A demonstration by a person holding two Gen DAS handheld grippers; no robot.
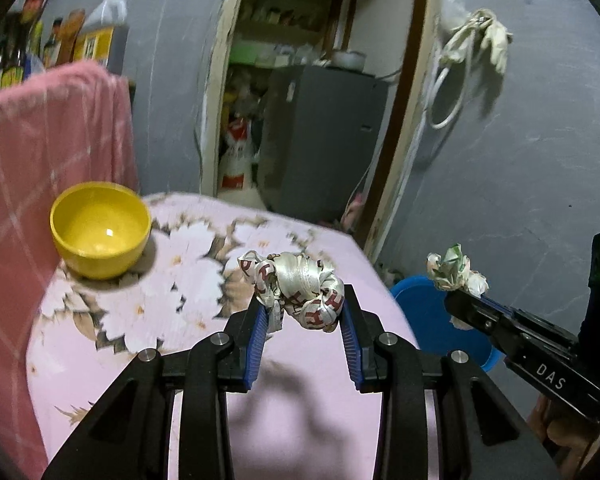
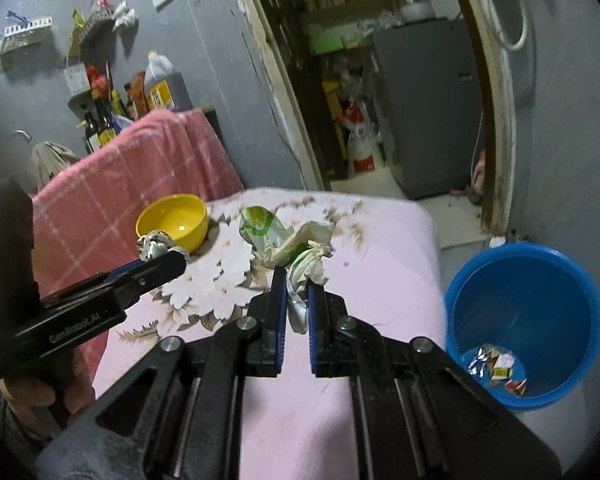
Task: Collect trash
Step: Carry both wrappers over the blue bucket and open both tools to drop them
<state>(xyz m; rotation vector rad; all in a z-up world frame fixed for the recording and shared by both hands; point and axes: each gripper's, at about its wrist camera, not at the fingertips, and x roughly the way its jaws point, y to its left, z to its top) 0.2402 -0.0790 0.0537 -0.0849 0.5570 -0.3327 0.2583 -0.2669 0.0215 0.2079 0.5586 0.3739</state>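
My left gripper [image 1: 304,304] is shut on a crumpled silvery wrapper with red letters [image 1: 296,288], held above the pink flowered tablecloth [image 1: 148,320]. In the right wrist view that wrapper [image 2: 154,245] shows small at the tip of the left gripper [image 2: 168,262]. My right gripper [image 2: 298,286] is shut on a crumpled green and white wrapper [image 2: 284,240], also lifted off the cloth. The left wrist view shows the same wrapper [image 1: 454,270] at the right gripper's tip [image 1: 460,300], over the blue bucket [image 1: 428,312]. The bucket [image 2: 528,300] stands on the floor right of the table with some scraps inside.
A yellow bowl [image 1: 100,228] stands on the table's far left, also the yellow bowl [image 2: 174,220] in the right wrist view. A pink checked cloth [image 1: 40,152] covers something behind it. Bottles [image 2: 116,96] line the back. An open doorway [image 2: 380,120] lies ahead.
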